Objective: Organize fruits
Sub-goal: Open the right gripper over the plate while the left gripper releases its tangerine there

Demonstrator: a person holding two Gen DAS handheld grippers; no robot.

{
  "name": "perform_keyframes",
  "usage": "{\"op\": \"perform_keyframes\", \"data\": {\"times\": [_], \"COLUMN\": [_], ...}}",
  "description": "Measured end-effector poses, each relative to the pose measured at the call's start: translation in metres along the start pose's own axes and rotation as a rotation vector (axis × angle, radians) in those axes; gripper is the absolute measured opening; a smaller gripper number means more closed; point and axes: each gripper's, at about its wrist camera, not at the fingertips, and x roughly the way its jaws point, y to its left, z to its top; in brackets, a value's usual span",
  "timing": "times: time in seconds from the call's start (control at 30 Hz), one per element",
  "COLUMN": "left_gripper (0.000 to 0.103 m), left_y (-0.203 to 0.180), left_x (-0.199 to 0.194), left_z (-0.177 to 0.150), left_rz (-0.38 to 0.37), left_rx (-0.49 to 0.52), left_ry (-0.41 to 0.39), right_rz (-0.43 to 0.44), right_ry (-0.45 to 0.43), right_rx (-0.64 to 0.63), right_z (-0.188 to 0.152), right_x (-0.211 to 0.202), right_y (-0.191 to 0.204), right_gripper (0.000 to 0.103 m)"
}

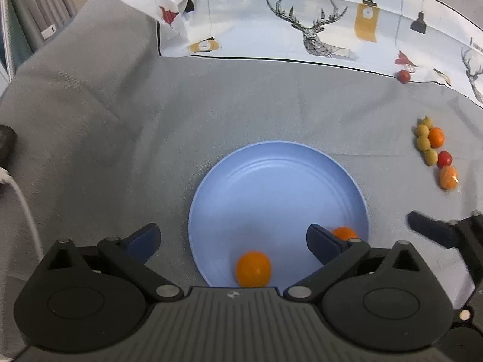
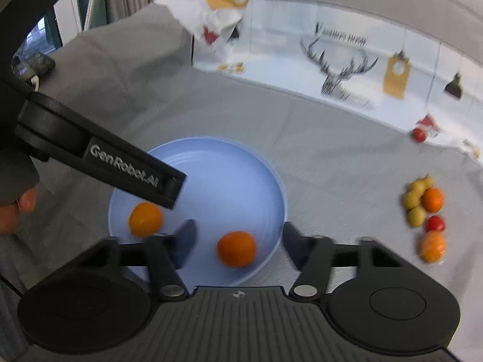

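A blue plate (image 1: pixel 271 187) lies on the grey cloth and shows in both views (image 2: pixel 235 169). Two oranges lie in it: one (image 1: pixel 253 268) near the front rim, also in the right wrist view (image 2: pixel 145 219), and another (image 1: pixel 344 233) partly behind my left finger, also in the right wrist view (image 2: pixel 236 249). My left gripper (image 1: pixel 232 238) is open above the plate's near side. My right gripper (image 2: pixel 238 241) is open over the plate with that orange between its fingers, not touching. A loose pile of fruit (image 1: pixel 431 147) lies to the right: green fruits, oranges, a red one (image 2: pixel 425 211).
A single red fruit (image 1: pixel 404 76) lies at the edge of a deer-print cloth (image 1: pixel 302 24) at the back. A white cable (image 1: pixel 24 205) and a dark device (image 1: pixel 6 144) lie at the left. The left gripper's body (image 2: pixel 99 163) crosses the right wrist view.
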Motion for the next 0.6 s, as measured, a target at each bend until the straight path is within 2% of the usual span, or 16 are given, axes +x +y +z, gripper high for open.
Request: {"op": "perform_keyframes", "data": {"times": [0.2, 0.27, 0.37, 0.6], "left_gripper": [0.103, 0.103, 0.103, 0.103], "left_y": [0.010, 0.014, 0.017, 0.019], "left_x": [-0.043, -0.062, -0.096, -0.182], "left_z": [-0.015, -0.019, -0.026, -0.023], "left_rz": [-0.058, -0.067, -0.071, -0.099], "left_rx": [-0.075, -0.091, -0.092, -0.118], "left_ry": [0.035, 0.049, 0.027, -0.018], "right_rz": [0.001, 0.004, -0.011, -0.052], "right_ry": [0.012, 0.014, -0.004, -0.108], "right_rx": [0.047, 0.082, 0.117, 0.198], "right_z": [-0.011, -0.019, -0.026, -0.029], "right_x": [-0.044, -0.064, -0.092, -0.158], "right_y": [0.001, 0.002, 0.003, -0.004], "right_gripper": [0.089, 0.089, 0.090, 0.091]}}
